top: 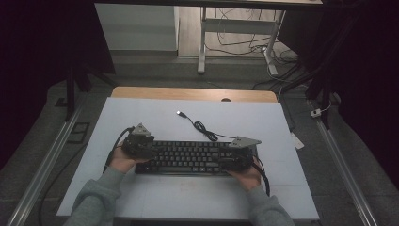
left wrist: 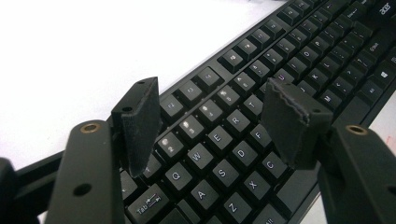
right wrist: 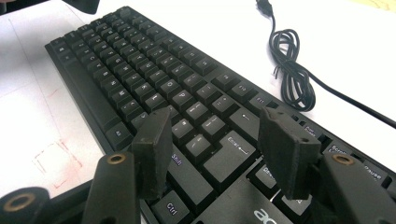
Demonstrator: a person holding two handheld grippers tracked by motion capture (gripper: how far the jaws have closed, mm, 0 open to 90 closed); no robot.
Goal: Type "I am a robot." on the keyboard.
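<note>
While the white table [top: 155, 117] is bearing it near the middle, the black keyboard [top: 190, 157] is lying flat. Its cable [top: 203, 128] is coiling just beyond. The left gripper [left wrist: 215, 123] is hovering wide over the left end, the right gripper [right wrist: 219, 149] wide over the right.

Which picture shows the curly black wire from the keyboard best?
The right gripper view: the coiled cable lies close and sharp on the white table beside the keyboard. The high view shows it whole but tiny, ending in a plug.
</note>
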